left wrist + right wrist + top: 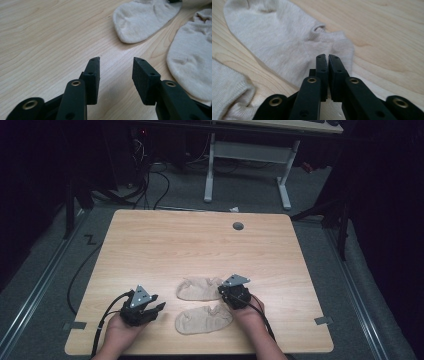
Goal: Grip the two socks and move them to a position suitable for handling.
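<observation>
Resting low on the pale wooden desk [150, 245], the left tongs [155, 309] gape wide with nothing between them. Just right lie two beige ankle socks: the near sock [202, 320] and the far sock [197, 288]. The right tongs [225, 291], pressed nearly together, hover at the far sock's cuff, gripping nothing visible.

Worktop [200, 240]: light wood-grain finish, smooth, low sheen. Far sock [199, 288] and near sock [202, 320]: beige knitted cloth, matt, with finely ribbed cuffs. Left tongs [116, 72] and right tongs [327, 72]: black matt plastic arms with brass-coloured metal inserts; the pads [142, 77] look rubbery and dull. Each carries a grey plate [141, 296] of matt metal.
</observation>
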{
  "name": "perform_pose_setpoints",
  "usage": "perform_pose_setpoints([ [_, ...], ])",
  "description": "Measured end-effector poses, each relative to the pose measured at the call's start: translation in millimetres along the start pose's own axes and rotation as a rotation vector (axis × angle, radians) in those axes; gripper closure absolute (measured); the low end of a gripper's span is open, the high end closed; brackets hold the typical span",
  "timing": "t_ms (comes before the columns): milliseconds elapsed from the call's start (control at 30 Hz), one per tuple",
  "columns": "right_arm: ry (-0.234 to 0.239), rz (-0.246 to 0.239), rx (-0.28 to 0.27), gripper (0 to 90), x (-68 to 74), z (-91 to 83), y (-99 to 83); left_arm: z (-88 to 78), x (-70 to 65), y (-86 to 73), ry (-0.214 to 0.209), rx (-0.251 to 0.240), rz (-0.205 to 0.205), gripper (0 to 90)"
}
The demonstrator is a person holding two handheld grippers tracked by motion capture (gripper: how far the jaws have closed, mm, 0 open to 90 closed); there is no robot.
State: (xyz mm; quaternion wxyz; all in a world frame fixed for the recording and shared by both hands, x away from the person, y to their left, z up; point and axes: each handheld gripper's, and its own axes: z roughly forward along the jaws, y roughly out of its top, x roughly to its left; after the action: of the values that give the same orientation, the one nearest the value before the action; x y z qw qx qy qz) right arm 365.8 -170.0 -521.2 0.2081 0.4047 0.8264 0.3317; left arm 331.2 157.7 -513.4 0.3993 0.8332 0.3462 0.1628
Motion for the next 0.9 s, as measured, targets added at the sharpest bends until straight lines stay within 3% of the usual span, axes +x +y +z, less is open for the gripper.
perform_pose_setpoints([
  [133, -0.018, 0.029, -0.053, 80.1, -5.1, -14.0, 0.9, 9.8, -4.5, 5.1, -0.009, 0.001, 0.004, 55.7],
  [267, -0.040, 0.035, -0.044, 74.7, -8.6, -13.9, -1.8, 20.3, -8.7, 12.2, 0.007, -0.012, 0.013, 53.7],
  [433, -0.022, 0.090, -0.063, 73.8, -16.1, -13.6, -1.7, 34.6, -5.8, 25.9, 0.017, -0.035, -0.036, 52.2],
  [567, -0.008, 0.125, -0.050, 75.9, -19.0, -9.5, -1.6, 50.0, -2.8, 36.1, 0.026, -0.028, -0.060, 55.8],
  [733, 0.009, 0.124, -0.024, 74.5, -19.1, -1.2, -2.5, 72.2, -3.5, 39.0, 0.007, 0.018, -0.080, 58.5],
  [900, 0.012, 0.119, 0.001, 74.5, -19.6, 5.3, -3.6, 77.3, -4.9, 37.7, 0.018, 0.020, -0.090, 69.1],
])
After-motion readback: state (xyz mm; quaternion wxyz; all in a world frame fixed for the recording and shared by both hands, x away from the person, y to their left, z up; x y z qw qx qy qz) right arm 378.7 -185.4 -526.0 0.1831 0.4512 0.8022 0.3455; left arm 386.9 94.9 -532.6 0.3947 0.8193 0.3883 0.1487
